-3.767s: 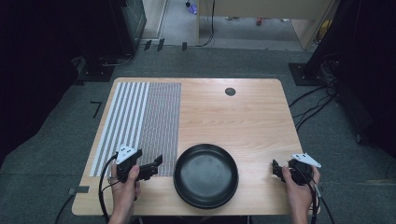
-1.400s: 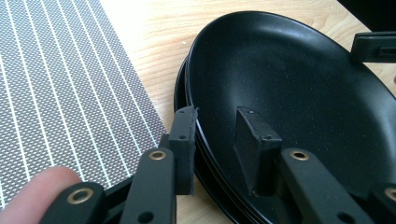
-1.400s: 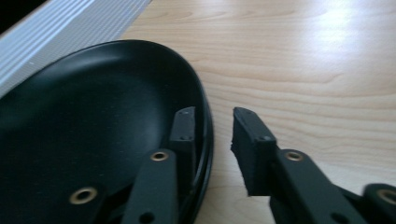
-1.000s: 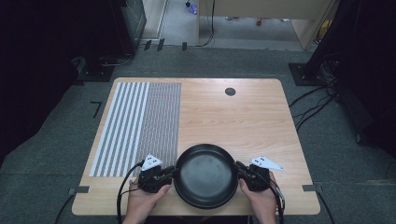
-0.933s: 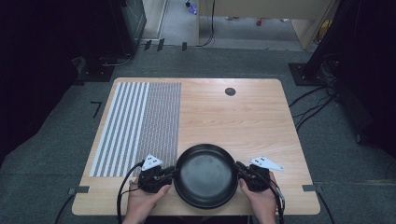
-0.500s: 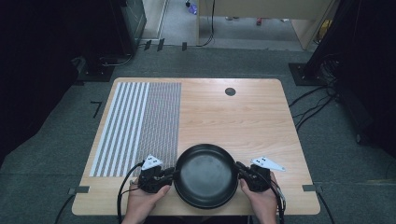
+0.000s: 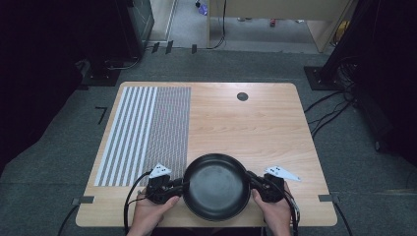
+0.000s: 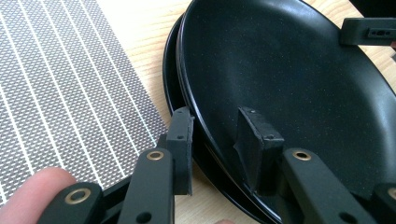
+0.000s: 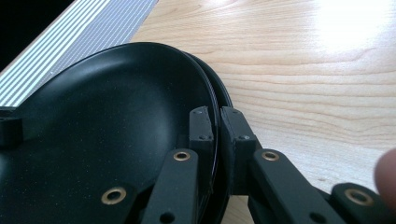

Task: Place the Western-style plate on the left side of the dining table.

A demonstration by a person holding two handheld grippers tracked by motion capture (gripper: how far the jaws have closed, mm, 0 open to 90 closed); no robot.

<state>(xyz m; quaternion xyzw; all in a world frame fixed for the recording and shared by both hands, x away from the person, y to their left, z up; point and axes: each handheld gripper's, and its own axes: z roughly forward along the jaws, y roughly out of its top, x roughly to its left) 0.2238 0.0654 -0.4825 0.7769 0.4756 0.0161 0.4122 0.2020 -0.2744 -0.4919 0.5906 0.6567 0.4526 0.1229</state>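
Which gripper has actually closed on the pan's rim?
The right gripper: its jaws pinch the black pan rim. The left gripper straddles it, gap visible.

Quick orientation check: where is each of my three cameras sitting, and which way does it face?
High view: above the near table edge, looking forward and down on the table; both forearms enter from below.
Left gripper view: on the left gripper, facing the black plate; jaws straddle its rim with a gap.
Right gripper view: on the right gripper, jaws pinching the opposite rim.
All three share the plate and striped mat.
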